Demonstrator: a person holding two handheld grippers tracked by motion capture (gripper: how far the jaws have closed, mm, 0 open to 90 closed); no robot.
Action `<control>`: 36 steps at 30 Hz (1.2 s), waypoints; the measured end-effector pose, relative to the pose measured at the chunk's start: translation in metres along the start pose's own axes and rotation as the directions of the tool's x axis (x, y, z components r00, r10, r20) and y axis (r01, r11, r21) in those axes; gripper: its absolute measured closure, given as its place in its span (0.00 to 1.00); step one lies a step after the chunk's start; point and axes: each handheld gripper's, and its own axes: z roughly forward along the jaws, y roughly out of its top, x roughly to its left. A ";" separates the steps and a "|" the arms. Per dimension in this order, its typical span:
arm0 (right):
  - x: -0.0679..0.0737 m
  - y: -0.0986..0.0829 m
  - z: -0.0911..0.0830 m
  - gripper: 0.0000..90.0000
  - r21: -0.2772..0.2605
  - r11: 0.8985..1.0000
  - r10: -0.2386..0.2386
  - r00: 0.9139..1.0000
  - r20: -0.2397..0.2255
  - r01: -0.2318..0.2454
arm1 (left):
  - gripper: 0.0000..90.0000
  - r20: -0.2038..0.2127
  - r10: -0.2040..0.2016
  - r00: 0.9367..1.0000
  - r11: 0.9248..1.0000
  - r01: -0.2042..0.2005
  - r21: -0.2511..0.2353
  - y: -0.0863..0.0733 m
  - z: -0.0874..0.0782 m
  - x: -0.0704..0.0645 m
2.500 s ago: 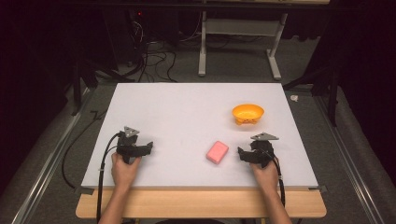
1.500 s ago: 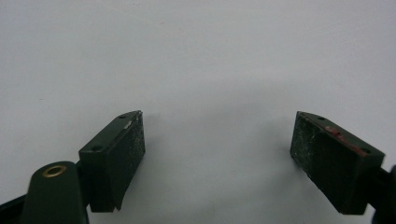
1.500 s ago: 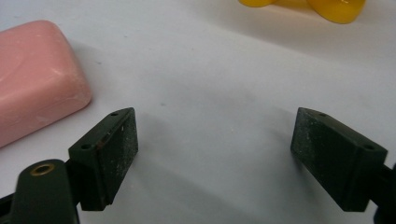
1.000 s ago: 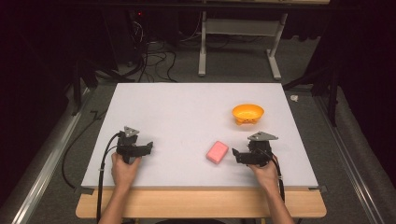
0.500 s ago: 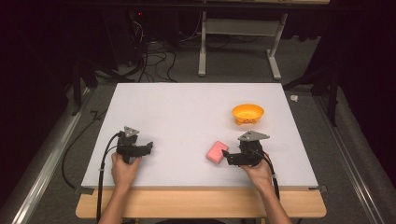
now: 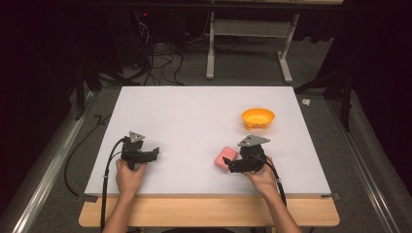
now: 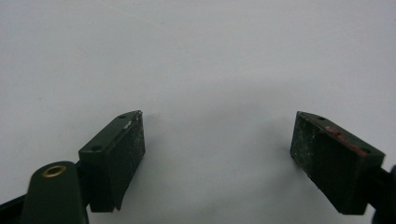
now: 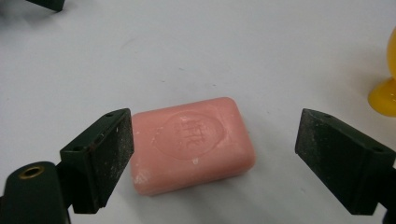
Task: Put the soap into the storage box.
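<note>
A pink bar of soap (image 6: 225, 157) lies flat on the white table (image 6: 194, 116), right of centre and near the front. My right gripper (image 6: 232, 164) is open right beside it. In the right gripper view the soap (image 8: 191, 142) lies between the spread jaws, close to the left fingertip (image 8: 100, 158) and well apart from the right one. An orange bowl (image 6: 258, 118) stands behind the soap; its edge (image 8: 386, 81) shows at the right. My left gripper (image 6: 150, 154) rests open at the front left, its jaws wide over bare table (image 7: 210, 70).
The table's wooden front edge (image 6: 209, 211) runs below both hands. Cables trail from the grippers off the front left and front right. Beyond the table are a metal stand (image 6: 248, 43) and floor cables.
My right gripper has moved left from the front right up to the soap, so the soap now sits between its open jaws. The left gripper has stayed put.
</note>
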 end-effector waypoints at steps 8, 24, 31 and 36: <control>0.004 0.004 0.010 0.13 0.016 0.999 -0.028 1.000 -0.006 0.028 | 0.20 0.000 -0.001 1.000 1.000 0.001 0.000 0.000 0.000 0.000; 0.010 0.002 0.028 0.13 0.060 0.995 -0.074 0.997 -0.022 0.076 | 0.20 0.000 0.000 1.000 1.000 0.000 0.000 0.000 0.000 0.000; 0.010 -0.001 0.036 0.13 0.089 0.993 -0.074 0.997 -0.033 0.077 | 0.20 0.000 -0.001 1.000 1.000 0.001 0.000 0.000 0.000 0.000; 0.009 -0.004 0.040 0.12 0.106 0.991 -0.079 0.996 -0.037 0.083 | 0.20 0.000 -0.001 1.000 1.000 0.001 0.000 0.000 0.000 0.000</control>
